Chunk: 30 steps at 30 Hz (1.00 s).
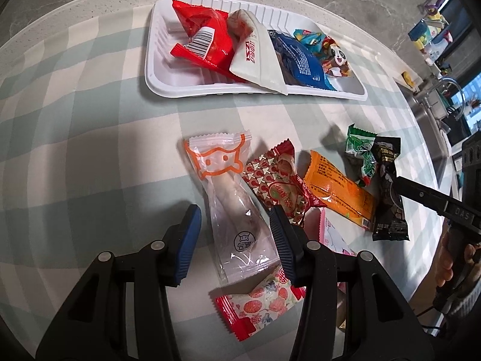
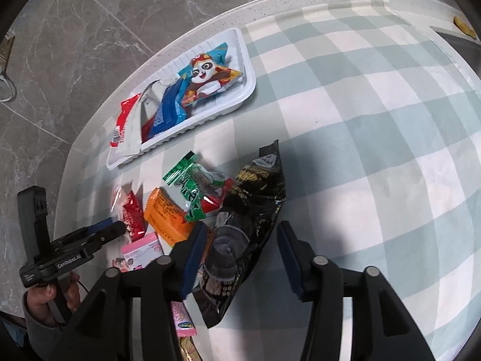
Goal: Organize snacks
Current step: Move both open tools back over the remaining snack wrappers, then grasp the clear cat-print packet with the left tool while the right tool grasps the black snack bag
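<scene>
My left gripper [image 1: 235, 210] stands open astride a clear packet with an orange cat outline [image 1: 231, 198] that lies flat on the checked cloth; its left pad is clear of the wrapper. My right gripper [image 2: 242, 226] is open over a black packet [image 2: 252, 207], with the right pad well apart from it. The white tray [image 1: 210, 90] at the back holds a red packet [image 1: 207, 39], a white one [image 1: 255, 57], a blue one [image 1: 300, 57] and a panda packet [image 2: 207, 75].
Loose snacks lie between the grippers: a red star-patterned packet [image 1: 279, 186], an orange one [image 1: 339, 192], a green one [image 1: 360, 150], a pink one [image 2: 141, 249] and a red floral one [image 1: 261, 303]. The table's rim [image 2: 180, 45] curves behind the tray, above a marble floor.
</scene>
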Motion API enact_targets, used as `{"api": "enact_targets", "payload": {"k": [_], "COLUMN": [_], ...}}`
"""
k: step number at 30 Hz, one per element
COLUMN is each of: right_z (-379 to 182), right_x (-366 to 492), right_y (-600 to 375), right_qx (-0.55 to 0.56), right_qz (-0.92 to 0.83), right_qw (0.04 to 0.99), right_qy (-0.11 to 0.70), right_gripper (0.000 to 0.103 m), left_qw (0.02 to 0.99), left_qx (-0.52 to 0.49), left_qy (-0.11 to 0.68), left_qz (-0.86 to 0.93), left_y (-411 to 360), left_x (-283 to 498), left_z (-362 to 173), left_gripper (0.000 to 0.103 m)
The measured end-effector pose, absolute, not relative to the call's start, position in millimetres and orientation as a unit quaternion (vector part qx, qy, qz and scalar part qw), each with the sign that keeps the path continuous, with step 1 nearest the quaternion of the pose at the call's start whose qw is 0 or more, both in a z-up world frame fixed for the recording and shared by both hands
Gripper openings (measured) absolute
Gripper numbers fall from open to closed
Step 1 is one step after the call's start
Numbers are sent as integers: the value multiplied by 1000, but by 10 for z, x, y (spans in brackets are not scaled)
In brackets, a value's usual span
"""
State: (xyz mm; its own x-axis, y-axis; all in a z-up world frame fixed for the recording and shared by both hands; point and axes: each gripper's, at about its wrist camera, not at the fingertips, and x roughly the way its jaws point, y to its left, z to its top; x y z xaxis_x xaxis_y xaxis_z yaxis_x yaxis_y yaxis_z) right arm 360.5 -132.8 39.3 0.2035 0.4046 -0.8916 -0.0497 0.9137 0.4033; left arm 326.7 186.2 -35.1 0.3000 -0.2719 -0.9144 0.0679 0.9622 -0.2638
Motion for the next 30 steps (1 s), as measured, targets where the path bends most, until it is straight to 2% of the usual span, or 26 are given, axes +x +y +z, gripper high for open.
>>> {"api": "enact_targets", "payload": {"k": [14, 17, 18, 20, 22, 30], "right_z": [299, 303, 300, 301, 297, 208], "right_x": [3657, 3656, 3654, 3655, 3652, 3652], "right_y": [-1195, -1180, -1183, -1177, -1201, -1515], "right_qx": [109, 96, 96, 95, 102, 214], "right_qz": [147, 146, 148, 150, 153, 169], "right_qw": [758, 760, 759, 760, 760, 732], "right_qy": [627, 626, 626, 625, 623, 625], "right_gripper": [55, 47, 43, 40, 38, 31], "left_qw": [807, 811, 812, 817, 821, 822], "left_qx": [-72, -54, -48, -25, -20, -40], "left_qy": [576, 572, 570, 565, 559, 555], "left_qz": [-108, -113, -115, -111, -112, -124], "left_y": [1814, 1782, 1771, 1747, 1761, 1851], "left_x": [3320, 3293, 3281, 3257, 3237, 3176], "left_z": [-357, -361, -362, -363, -365, -361], "left_gripper": [47, 46, 45, 34, 29, 26]}}
